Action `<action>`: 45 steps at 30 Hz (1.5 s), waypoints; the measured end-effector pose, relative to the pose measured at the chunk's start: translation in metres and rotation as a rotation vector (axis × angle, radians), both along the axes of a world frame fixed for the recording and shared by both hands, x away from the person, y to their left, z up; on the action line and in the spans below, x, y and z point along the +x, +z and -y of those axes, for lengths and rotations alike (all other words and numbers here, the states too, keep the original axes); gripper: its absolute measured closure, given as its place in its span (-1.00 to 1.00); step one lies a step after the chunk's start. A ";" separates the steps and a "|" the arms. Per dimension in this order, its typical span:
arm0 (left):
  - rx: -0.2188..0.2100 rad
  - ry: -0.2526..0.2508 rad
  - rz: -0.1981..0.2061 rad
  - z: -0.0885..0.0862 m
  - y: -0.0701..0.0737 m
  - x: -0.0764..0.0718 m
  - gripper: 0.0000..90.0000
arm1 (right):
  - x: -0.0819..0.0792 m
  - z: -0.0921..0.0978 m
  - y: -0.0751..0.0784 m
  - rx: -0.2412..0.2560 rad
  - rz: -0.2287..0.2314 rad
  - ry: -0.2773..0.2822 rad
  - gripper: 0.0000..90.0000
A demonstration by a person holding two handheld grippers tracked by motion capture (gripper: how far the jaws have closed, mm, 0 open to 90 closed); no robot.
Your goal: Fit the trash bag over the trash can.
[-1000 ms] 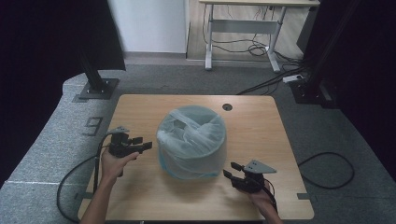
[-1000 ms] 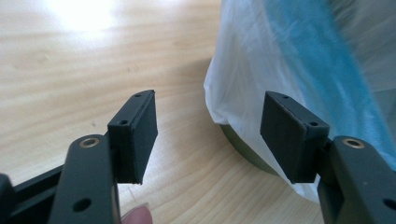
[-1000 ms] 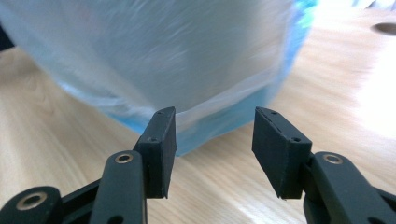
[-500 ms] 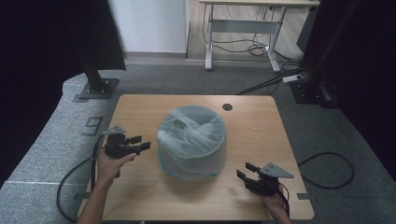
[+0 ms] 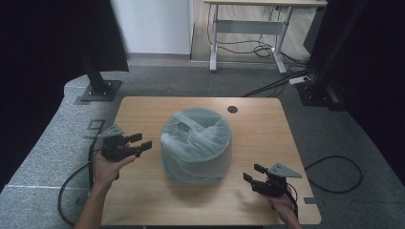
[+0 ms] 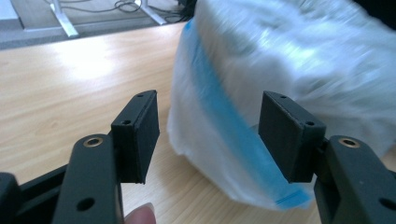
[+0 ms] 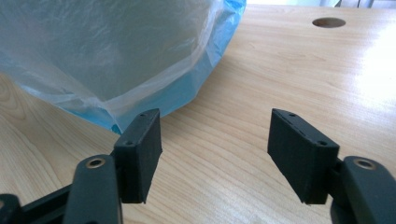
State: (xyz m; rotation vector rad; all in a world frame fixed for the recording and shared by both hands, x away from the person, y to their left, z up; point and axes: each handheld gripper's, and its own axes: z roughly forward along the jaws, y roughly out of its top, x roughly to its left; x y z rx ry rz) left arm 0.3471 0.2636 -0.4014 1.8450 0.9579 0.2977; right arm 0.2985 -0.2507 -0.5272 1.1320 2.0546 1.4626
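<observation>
Nearest to us, at the front right of the light wooden table [image 5: 267, 124], we hold the right gripper [image 5: 254, 173] just above the wood, its jaws spread wide with nothing between them. In the right gripper view its left jaw sits just beside the bottom hem of the round grey bin wrapped in a translucent plastic bag with a blue edge [image 5: 197, 144], though we cannot tell whether they touch. A little farther up, on the left side of the table, our left hand [image 5: 108, 162] carries the left gripper [image 5: 140, 140], also open and empty, aimed at the bin's flank and near it. The bin stands upright in the middle of the table, between both grippers. Beyond it we see a small round cable hole [image 5: 232, 109] in the tabletop. Farther off on the grey carpet stand a black stand base [image 5: 98, 90], a white-legged desk [image 5: 248, 28] and loose cables [image 5: 277, 86].
</observation>
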 end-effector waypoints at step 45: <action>0.215 -0.174 -0.125 0.165 0.068 0.108 -0.21 | -0.037 0.012 -0.006 0.017 -0.039 -0.082 -0.28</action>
